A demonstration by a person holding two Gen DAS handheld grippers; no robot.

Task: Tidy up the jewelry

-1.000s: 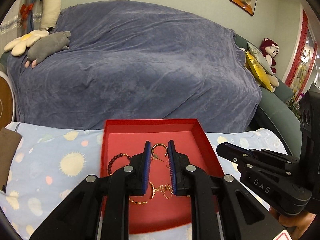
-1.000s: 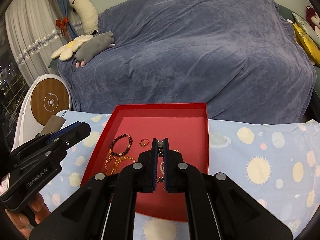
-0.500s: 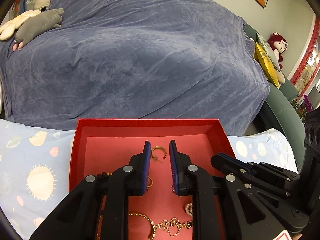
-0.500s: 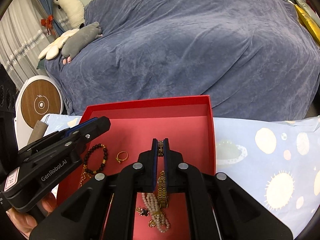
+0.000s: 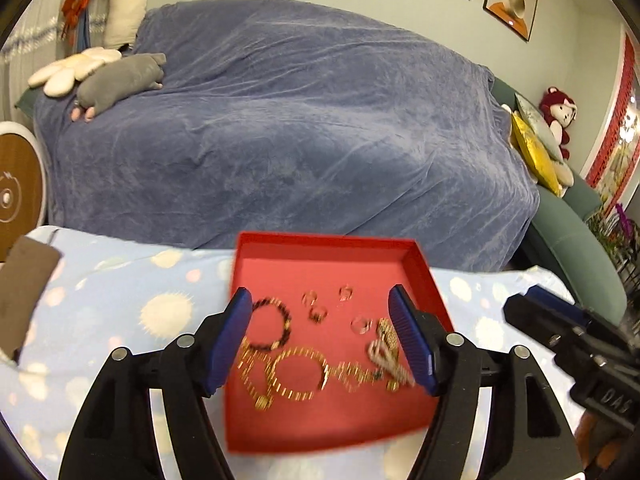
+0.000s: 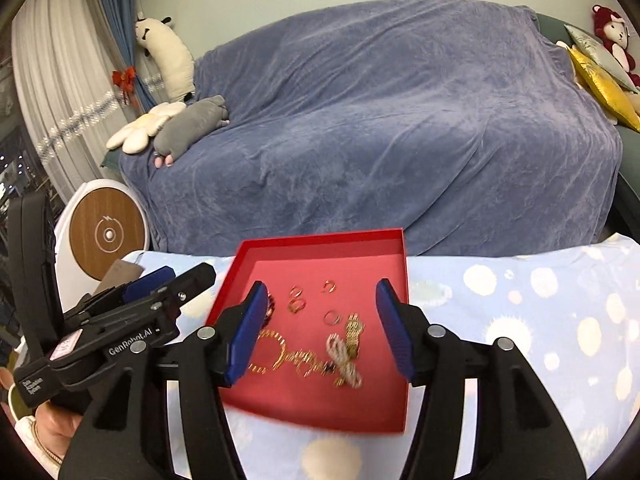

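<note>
A red tray (image 5: 328, 248) (image 6: 320, 240) lies on the blue sun-print cloth. In it are a dark bead bracelet (image 5: 272, 324), gold chain bracelets (image 5: 300, 372) (image 6: 296, 356), several small rings (image 5: 318, 314) (image 6: 296, 304), a gold watch (image 6: 354, 332) and a pearl strand (image 5: 386, 358) (image 6: 344, 362). My left gripper (image 5: 326, 340) is open and empty, raised over the tray. My right gripper (image 6: 320, 328) is open and empty above the tray too. Each gripper shows in the other's view, the right one (image 5: 576, 340) and the left one (image 6: 132, 312).
A sofa under a blue-grey blanket (image 5: 300, 120) stands behind the table, with plush toys (image 5: 116, 80) on its left end and cushions (image 5: 536, 152) on the right. A round white and wood device (image 6: 106, 236) stands left. A brown flat item (image 5: 24, 280) lies on the cloth's left.
Both grippers have opened wide and pulled back up from the tray. The right one let go of the gold watch, which now lies in the tray.
</note>
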